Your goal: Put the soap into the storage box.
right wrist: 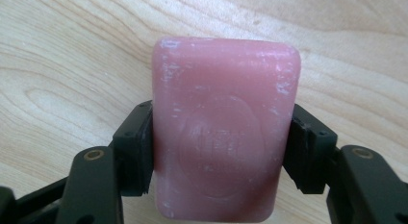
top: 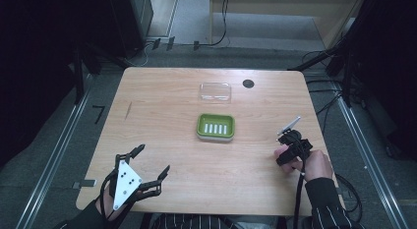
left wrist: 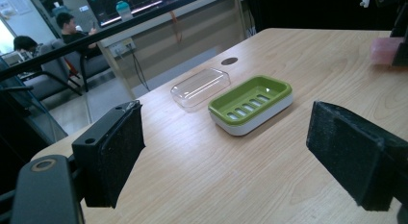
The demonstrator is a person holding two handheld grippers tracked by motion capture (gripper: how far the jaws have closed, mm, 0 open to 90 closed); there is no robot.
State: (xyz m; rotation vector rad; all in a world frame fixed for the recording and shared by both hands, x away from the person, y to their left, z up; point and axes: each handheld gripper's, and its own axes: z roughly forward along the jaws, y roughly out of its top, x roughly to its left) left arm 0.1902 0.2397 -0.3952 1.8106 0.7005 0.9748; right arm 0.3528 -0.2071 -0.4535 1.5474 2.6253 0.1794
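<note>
Right gripper (right wrist: 222, 152): I have it pinching the pink soap bar (right wrist: 223, 123) over the wooden table (right wrist: 72, 65)
Left gripper (left wrist: 226, 152): I keep it spread, empty, facing the green soap dish (left wrist: 250, 103)

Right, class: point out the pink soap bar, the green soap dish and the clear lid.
pink soap bar (right wrist: 225, 128), right gripper view, stamped face.
green soap dish (top: 216, 126), high view, slotted floor.
clear lid (left wrist: 201, 87), left gripper view, top.

I see a waxy pink soap (right wrist: 223, 132), scuffed whitish at its edges, on a matt wood-grain table (right wrist: 72, 51). The tongs' pads (left wrist: 358, 156) look rough and fabric-like. The green dish (left wrist: 250, 104) is glossy plastic, the lid (left wrist: 199, 88) clear plastic.
</note>
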